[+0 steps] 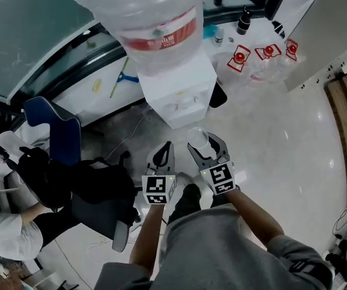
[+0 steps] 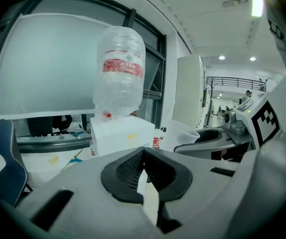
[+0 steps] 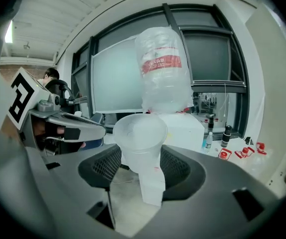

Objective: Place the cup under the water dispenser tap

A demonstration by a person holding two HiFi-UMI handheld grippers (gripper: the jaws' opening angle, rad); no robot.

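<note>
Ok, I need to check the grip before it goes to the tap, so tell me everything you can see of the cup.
The cup is a translucent, whitish plastic tumbler that tapers toward its base and looks empty. It stands upright, mouth up, clamped between the black textured fingers of the right gripper. Nothing else touches it. It is held in the air in front of the white water dispenser, not yet under a tap.
</note>
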